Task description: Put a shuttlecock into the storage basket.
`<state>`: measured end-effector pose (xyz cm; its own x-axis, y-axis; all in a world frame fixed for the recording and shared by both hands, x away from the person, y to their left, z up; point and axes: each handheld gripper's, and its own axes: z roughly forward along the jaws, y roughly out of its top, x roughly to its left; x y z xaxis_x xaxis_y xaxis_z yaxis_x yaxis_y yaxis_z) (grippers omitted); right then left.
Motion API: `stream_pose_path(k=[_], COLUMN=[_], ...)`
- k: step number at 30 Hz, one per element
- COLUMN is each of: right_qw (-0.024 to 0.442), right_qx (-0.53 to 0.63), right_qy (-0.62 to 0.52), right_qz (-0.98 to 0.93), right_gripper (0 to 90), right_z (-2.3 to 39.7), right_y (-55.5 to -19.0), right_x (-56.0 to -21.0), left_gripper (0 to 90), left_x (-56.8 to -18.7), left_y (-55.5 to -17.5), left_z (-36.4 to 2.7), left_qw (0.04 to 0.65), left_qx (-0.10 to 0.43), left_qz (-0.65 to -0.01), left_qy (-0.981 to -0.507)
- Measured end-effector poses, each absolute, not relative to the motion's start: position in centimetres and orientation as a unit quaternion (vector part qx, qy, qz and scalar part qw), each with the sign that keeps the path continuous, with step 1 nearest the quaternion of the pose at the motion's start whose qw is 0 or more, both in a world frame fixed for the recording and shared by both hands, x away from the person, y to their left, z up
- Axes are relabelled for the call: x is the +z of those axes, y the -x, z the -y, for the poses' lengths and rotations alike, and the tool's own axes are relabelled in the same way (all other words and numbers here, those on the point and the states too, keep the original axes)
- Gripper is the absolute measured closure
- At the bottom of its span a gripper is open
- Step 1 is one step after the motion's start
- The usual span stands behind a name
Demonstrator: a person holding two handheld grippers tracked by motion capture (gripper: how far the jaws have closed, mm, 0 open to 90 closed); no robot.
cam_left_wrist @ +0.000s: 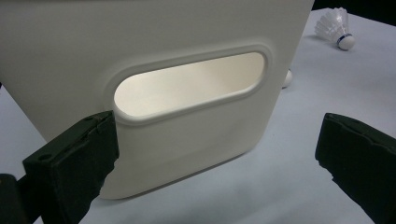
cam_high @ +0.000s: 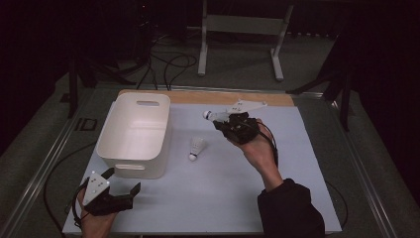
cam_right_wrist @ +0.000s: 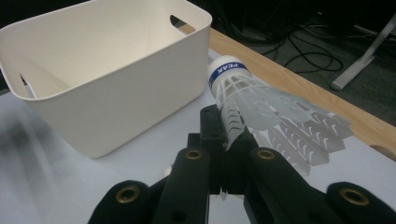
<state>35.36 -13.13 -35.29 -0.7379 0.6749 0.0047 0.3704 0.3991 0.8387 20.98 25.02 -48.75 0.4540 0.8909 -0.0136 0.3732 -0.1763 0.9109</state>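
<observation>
A white shuttlecock (cam_right_wrist: 261,105) with a blue band on its cork is pinched by its feather skirt in my right gripper (cam_right_wrist: 229,140), which is shut on it and held above the table, right of the white plastic bin (cam_high: 133,134). In the high view that shuttlecock (cam_high: 210,115) points its cork toward the bin from the right gripper (cam_high: 225,123). A second shuttlecock (cam_high: 196,148) lies on the mat between bin and right hand, also far off in the left gripper view (cam_left_wrist: 337,29). My left gripper (cam_high: 121,191) is open near the bin's front handle slot (cam_left_wrist: 191,86), its jaws wide apart and empty.
A pale grey mat (cam_high: 213,183) covers the table, with a wooden edge (cam_high: 208,96) at the back. A white metal frame (cam_high: 242,29) and cables lie on the floor beyond. A small white round object (cam_left_wrist: 287,78) peeks from behind the bin's corner.
</observation>
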Motion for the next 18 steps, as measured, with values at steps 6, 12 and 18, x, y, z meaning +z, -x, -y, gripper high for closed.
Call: stream_pose_path(k=[6, 12, 18], right_qw=[0.168, 0.162, 0.16], right_qx=[0.453, 0.458, 0.459], right_qy=[-0.314, -0.313, -0.313], right_qz=[-0.817, -0.816, -0.816], right_gripper=[89.6, 89.6, 89.6], right_z=[12.64, 12.3, 12.08], right_y=[-35.51, -35.78, -35.94], right_x=[-34.89, -34.59, -34.52], left_gripper=[0.0, 0.0, 0.0], left_x=[-48.74, -48.74, -48.74], left_y=[-20.97, -20.97, -20.97], left_z=[-25.04, -25.03, -25.01], left_qw=[0.465, 0.465, 0.464], left_qx=[0.279, 0.279, 0.279], left_qz=[-0.442, -0.442, -0.441], left_qy=[-0.714, -0.714, -0.715])
